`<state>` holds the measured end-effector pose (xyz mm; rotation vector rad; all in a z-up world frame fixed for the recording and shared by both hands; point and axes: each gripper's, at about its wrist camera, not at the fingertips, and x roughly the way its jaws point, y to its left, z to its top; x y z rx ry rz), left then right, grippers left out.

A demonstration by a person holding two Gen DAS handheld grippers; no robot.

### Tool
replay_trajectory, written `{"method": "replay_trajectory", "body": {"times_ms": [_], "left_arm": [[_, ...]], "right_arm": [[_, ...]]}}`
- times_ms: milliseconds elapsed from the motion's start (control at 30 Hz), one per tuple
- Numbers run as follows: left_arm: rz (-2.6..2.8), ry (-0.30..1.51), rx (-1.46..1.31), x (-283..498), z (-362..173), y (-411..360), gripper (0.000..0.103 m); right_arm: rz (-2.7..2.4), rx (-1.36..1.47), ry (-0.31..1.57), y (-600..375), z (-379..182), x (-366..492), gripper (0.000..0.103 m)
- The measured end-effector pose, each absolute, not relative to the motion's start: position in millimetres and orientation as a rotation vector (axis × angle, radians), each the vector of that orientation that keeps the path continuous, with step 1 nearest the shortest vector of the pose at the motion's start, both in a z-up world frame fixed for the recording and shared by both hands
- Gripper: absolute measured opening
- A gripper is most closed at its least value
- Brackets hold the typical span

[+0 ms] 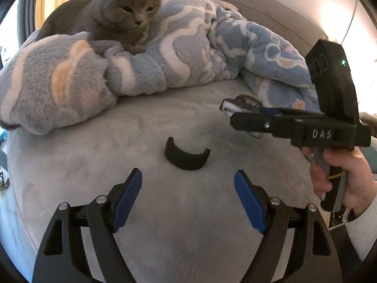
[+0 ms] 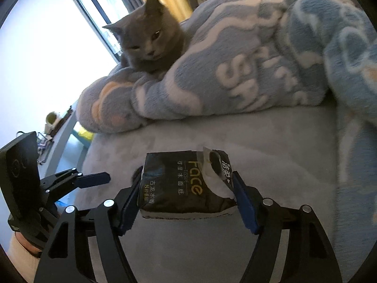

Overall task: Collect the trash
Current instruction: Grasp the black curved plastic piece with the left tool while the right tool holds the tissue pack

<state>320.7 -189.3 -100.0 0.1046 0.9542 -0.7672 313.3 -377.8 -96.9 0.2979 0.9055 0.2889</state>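
Two grippers are working over a grey bed while a cat is watching.

The left gripper (image 1: pixel 188 200) is hovering with its fingers spread and empty, just short of a curved black piece (image 1: pixel 186 156) lying on the bed (image 1: pixel 94 165). The right gripper (image 2: pixel 186 202) is pinching a black tissue pack (image 2: pixel 183 184), torn open at one end, between its fingers above the bed. Behind, a grey cat (image 2: pixel 148 42) is lying on a blue patterned blanket (image 2: pixel 247 70).
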Motion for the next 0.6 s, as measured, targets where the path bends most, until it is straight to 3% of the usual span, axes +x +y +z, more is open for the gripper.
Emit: {"method": "replay_trajectory", "body": {"times_ms": [233, 600], "left_arm": [[-0.779, 0.929, 0.142, 323.1, -102.9, -207.4, 0.081], [-0.724, 0.948, 0.189, 331.4, -115.7, -232.4, 0.066]], "right_arm": [[0.276, 0.308, 0.914, -393.8, -103.2, 313.1, 0.073], [0.270, 0.304, 0.927, -408.9, -108.4, 305.4, 0.073]]}}
